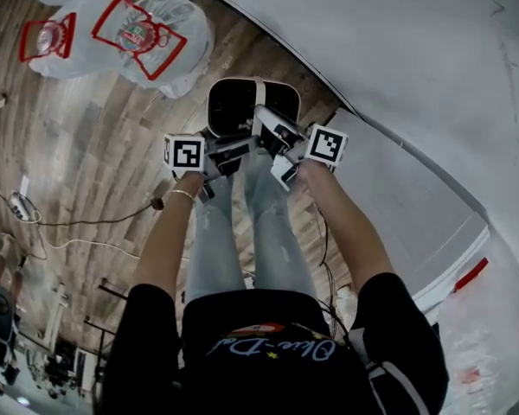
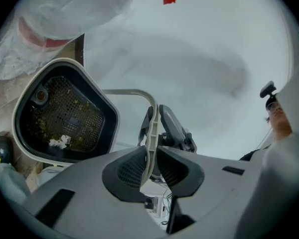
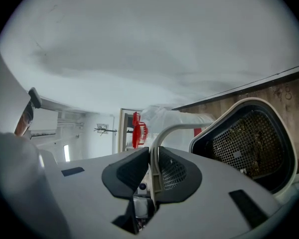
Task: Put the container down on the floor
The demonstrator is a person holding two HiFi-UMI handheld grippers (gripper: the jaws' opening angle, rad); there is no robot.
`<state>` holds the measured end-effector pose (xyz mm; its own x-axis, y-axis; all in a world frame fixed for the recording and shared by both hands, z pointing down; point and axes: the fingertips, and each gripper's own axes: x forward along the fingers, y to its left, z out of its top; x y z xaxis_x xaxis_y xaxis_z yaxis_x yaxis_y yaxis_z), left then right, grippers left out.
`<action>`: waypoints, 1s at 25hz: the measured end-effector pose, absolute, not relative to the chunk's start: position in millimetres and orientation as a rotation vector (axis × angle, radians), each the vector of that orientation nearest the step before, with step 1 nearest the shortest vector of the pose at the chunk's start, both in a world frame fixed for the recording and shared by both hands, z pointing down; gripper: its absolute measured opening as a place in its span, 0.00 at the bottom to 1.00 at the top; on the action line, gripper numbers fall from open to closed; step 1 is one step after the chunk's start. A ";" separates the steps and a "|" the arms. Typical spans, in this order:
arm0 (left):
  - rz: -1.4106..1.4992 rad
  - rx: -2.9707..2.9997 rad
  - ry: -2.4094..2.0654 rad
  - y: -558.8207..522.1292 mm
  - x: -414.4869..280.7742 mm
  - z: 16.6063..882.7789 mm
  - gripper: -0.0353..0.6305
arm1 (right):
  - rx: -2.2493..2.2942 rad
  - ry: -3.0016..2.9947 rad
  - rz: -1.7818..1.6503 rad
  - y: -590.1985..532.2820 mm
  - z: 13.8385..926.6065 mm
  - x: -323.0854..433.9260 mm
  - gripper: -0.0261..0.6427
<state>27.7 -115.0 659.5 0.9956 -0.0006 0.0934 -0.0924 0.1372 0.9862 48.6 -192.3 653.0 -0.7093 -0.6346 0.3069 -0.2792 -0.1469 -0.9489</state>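
Left tool (image 2: 149,156) clamping handle (image 2: 151,131), container (image 2: 74,114) mouth up

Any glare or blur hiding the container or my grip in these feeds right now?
Head view: sharp, evenly lit, fisheye bends the brown wooden floor. Left gripper view: white-rimmed black mesh container crisp, no glare; corners vignetted. Right gripper view: pale curved handle clear in the right tongs, white wall washed flat.

container (image 1: 242,106) 1 | claws 2: left claw (image 2: 149,158), right claw (image 3: 153,171) | bags (image 1: 147,33) 3+
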 end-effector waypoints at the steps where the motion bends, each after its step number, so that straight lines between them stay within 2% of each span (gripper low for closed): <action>1: 0.073 1.439 -0.083 -116.3 28.6 668.8 0.13 | -1.044 1.855 -1.941 -193.3 662.4 49.7 0.11; 14: 0.071 1.454 -0.124 -119.3 36.6 766.8 0.13 | -1.091 1.903 -1.967 -196.5 761.0 51.9 0.11; 25: 0.099 1.420 -0.167 -108.3 37.9 813.3 0.13 | -1.148 1.916 -2.016 -185.6 812.1 52.8 0.11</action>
